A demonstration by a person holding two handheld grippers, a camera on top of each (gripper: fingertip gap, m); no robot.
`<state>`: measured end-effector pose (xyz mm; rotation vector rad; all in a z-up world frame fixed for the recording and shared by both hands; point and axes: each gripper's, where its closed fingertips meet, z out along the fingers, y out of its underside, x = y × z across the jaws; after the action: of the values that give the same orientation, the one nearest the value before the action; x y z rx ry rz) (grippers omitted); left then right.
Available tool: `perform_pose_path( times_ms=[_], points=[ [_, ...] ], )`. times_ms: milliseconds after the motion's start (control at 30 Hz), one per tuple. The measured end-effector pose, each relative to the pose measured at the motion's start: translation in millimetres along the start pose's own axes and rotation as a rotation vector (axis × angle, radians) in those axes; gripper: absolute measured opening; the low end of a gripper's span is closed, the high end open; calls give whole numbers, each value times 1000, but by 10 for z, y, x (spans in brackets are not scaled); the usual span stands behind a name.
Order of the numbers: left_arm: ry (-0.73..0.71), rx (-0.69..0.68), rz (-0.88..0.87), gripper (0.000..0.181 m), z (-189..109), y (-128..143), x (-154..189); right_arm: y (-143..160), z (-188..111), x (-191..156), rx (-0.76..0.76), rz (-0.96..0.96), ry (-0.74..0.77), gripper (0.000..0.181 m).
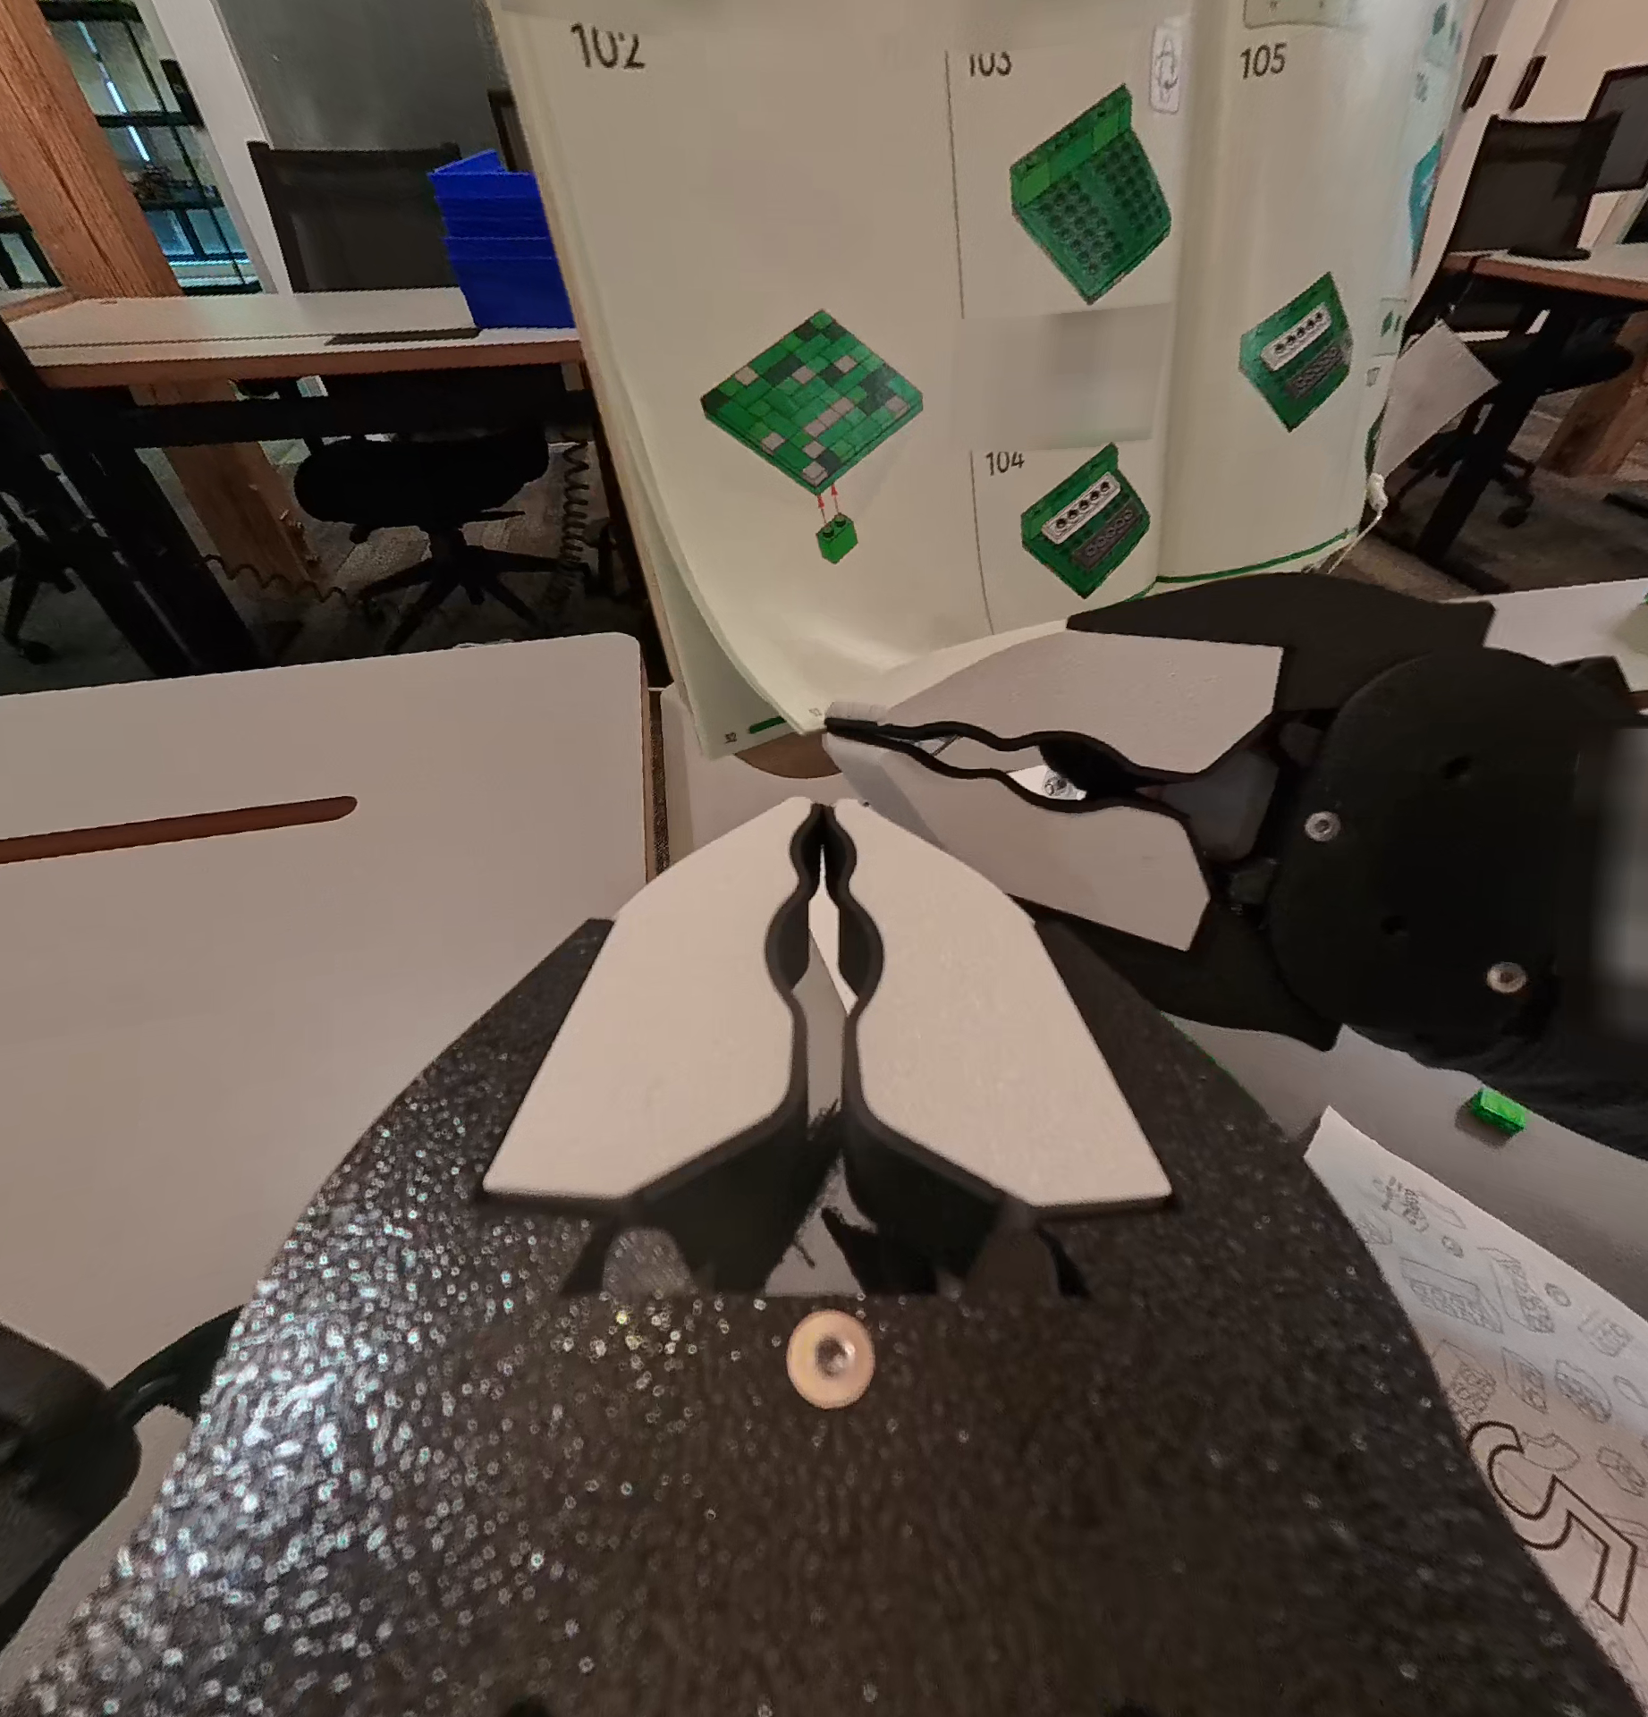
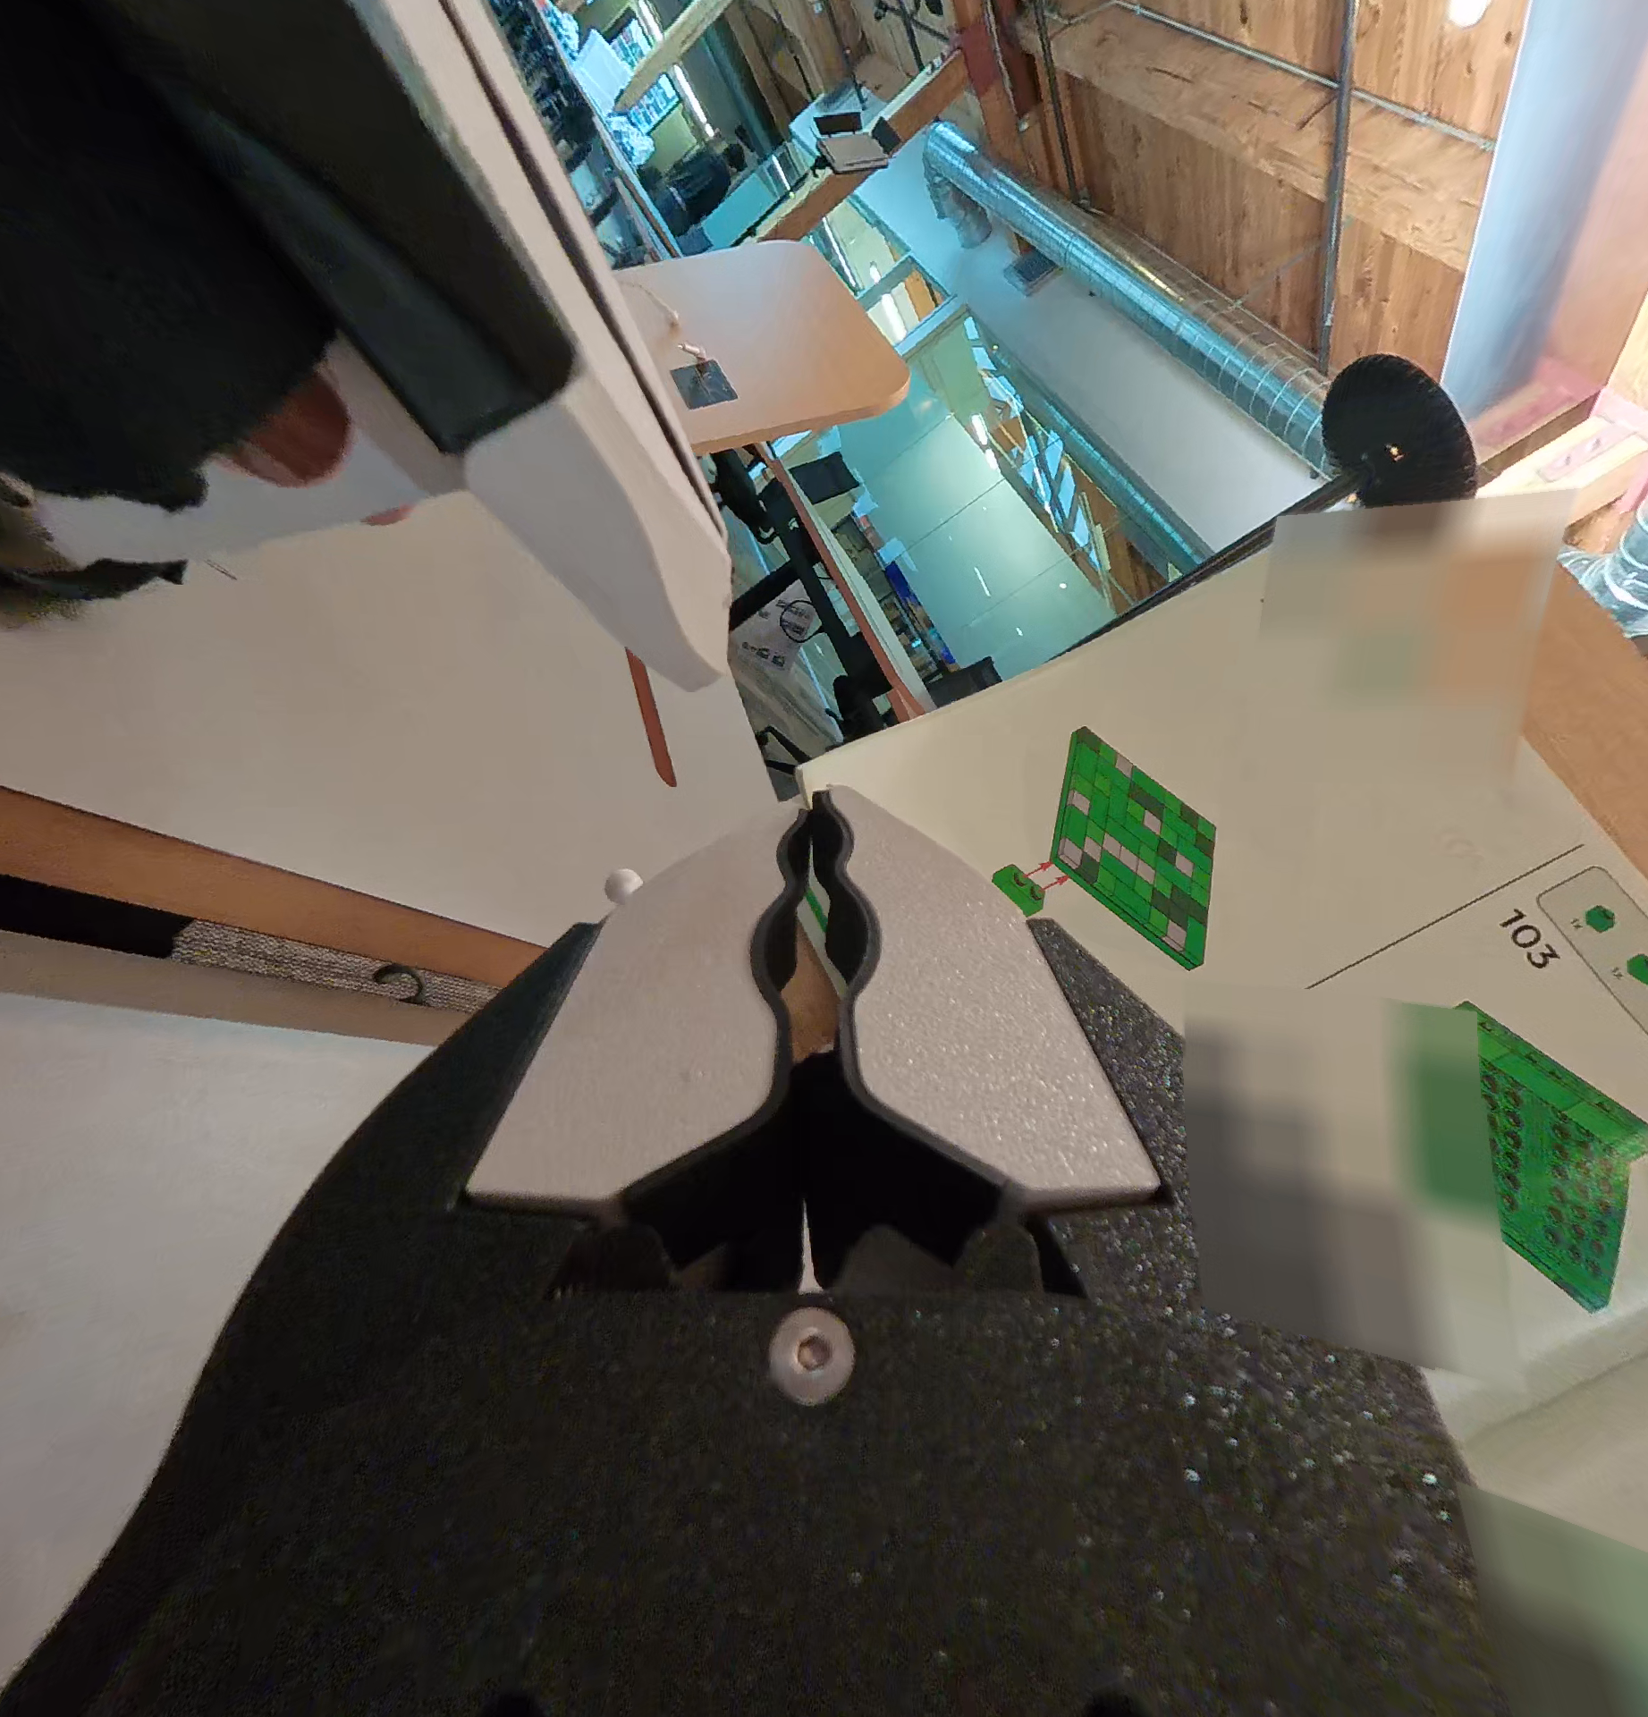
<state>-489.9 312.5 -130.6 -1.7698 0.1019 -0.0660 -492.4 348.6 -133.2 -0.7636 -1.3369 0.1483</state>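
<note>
the page [image 1: 857,307] stood upright over the table [image 1: 244,836]; its bottom corner was pinched by the right claw [image 1: 843,729]. the left claw [image 1: 824,818], pressed together and empty, was held just below that corner.

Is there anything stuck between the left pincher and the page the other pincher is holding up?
Nothing visible is. The left gripper is shut and empty, just below the lifted page. The right gripper pinches that page's bottom corner, beside the left gripper's tips rather than between them and the page.
</note>
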Motion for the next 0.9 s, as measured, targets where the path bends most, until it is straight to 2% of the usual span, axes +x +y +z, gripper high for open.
perform_pose_path(
  times_ms=[900],
  points=[
    [8, 20, -42, 0, -24, 1, -75, 33, -18, 6, 97, 360, -178, 3]
  ],
)
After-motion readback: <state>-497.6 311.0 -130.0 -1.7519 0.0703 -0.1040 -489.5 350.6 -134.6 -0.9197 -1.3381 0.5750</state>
